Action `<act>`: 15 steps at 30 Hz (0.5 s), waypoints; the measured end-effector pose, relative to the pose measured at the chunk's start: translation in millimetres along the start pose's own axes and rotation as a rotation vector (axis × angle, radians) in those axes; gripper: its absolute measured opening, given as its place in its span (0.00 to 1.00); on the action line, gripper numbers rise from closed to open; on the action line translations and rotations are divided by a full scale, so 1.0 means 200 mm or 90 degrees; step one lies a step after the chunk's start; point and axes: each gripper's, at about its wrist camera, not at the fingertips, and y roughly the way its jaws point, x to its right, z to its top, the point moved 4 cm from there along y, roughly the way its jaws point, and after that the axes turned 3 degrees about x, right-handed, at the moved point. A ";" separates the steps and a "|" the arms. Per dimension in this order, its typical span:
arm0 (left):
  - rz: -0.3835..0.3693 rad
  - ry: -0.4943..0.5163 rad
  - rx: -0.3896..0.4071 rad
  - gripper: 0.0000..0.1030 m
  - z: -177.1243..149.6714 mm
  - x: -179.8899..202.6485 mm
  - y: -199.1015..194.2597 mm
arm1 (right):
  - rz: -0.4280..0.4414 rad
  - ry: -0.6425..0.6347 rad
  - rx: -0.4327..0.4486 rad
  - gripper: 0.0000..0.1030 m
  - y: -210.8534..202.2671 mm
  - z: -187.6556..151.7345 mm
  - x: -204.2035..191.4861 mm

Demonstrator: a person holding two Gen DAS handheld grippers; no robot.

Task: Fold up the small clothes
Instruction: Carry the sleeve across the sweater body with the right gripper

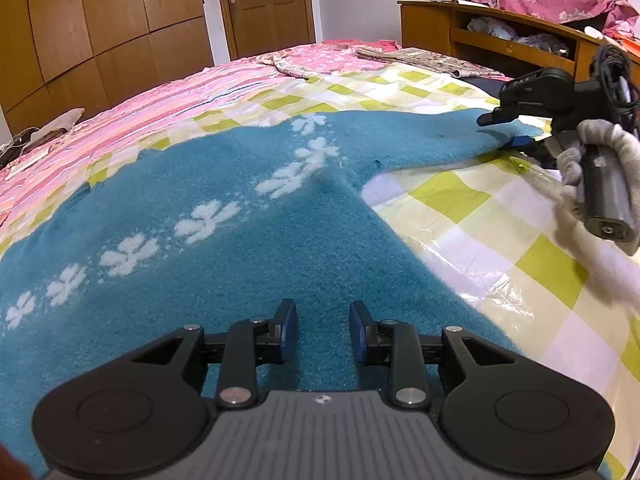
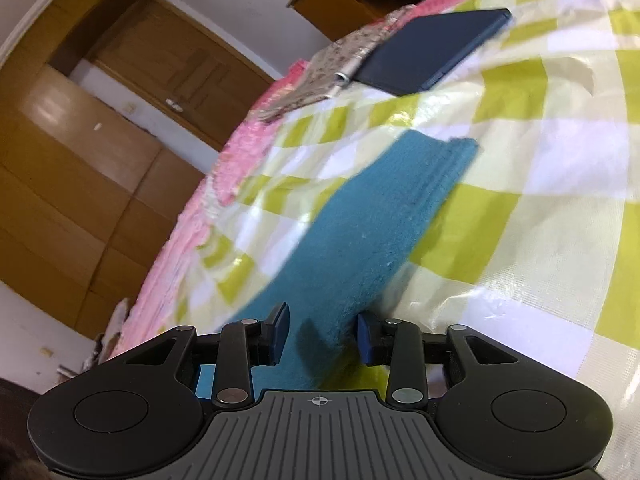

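A teal fuzzy sweater (image 1: 248, 240) with a line of white flower shapes lies spread flat on a yellow-and-white checked plastic sheet (image 1: 500, 216) on the bed. My left gripper (image 1: 323, 330) is open and empty, low over the sweater's body. The sweater's sleeve (image 2: 360, 224) runs away from me in the right wrist view, its cuff at the far end. My right gripper (image 2: 323, 334) is open around the sleeve's near part, its jaws to either side. It also shows in the left wrist view (image 1: 505, 130), held by a gloved hand over the sleeve end.
A pink striped bedspread (image 1: 120, 120) covers the bed under the sheet. A dark blue flat box (image 2: 432, 48) and folded patterned cloth (image 2: 320, 76) lie at the far side. A wooden headboard shelf (image 1: 500, 36) with clothes, wardrobes and a door stand behind.
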 end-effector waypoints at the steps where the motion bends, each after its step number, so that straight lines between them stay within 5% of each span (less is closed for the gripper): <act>1: -0.001 0.000 0.001 0.34 0.00 0.00 0.00 | 0.004 0.006 0.005 0.33 0.01 0.00 0.00; 5: -0.005 -0.002 0.000 0.35 -0.01 -0.01 -0.02 | 0.008 -0.004 0.016 0.35 0.06 0.03 -0.03; 9: -0.002 -0.013 -0.002 0.35 -0.01 -0.04 -0.04 | 0.006 -0.045 0.019 0.15 0.06 0.02 -0.09; 15: 0.014 -0.029 0.012 0.36 0.01 -0.09 -0.08 | 0.046 -0.101 0.041 0.12 -0.01 -0.01 -0.26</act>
